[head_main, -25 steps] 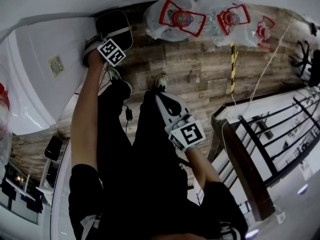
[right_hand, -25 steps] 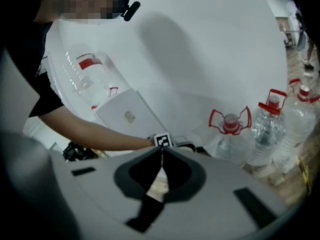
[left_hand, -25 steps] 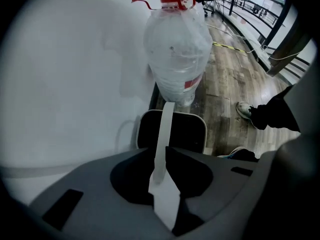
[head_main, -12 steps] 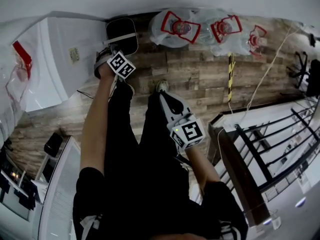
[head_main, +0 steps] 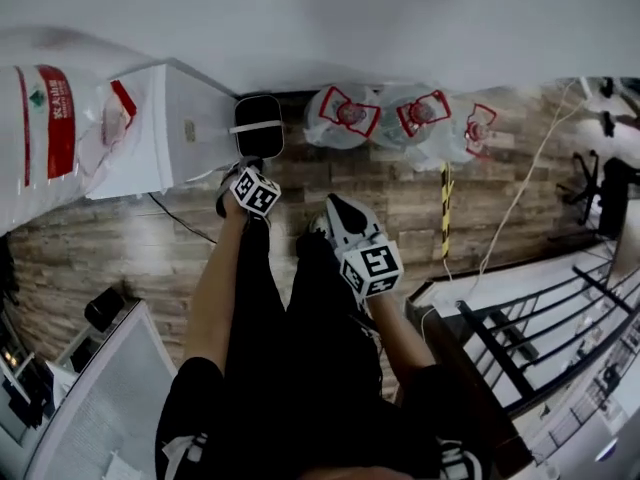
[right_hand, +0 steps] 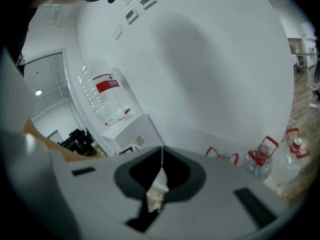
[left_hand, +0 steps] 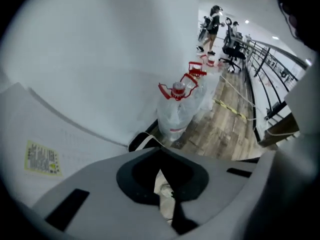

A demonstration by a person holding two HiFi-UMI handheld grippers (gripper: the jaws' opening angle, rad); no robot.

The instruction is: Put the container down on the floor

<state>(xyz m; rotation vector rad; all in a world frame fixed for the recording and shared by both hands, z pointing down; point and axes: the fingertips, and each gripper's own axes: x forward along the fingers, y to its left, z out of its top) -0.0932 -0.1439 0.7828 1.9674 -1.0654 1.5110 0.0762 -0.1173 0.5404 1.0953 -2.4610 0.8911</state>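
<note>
Three clear water jugs with red handles [head_main: 345, 118] [head_main: 420, 116] [head_main: 478, 126] stand on the wood floor against the white wall. In the left gripper view the nearest jug [left_hand: 175, 109] is ahead, well apart from the jaws. My left gripper [head_main: 247, 166] is shut with nothing between its jaws and points toward a black box [head_main: 258, 126] by the wall. My right gripper [head_main: 337, 206] is also shut and holds nothing, out over the floor in front of my legs. The right gripper view looks at the wall, with jugs [right_hand: 260, 159] low at the right.
A white water dispenser [head_main: 150, 128] carrying a red-labelled jug [head_main: 50, 118] stands at the left against the wall. A black railing [head_main: 520, 358] runs along the right. A yellow-black tape strip [head_main: 447, 208] and a white cable [head_main: 520, 193] lie on the floor. A white table [head_main: 90, 408] is at lower left.
The head view has swung upward, showing more wall and the jug on the dispenser. Both grippers sit closer to the middle of the view and stay shut.
</note>
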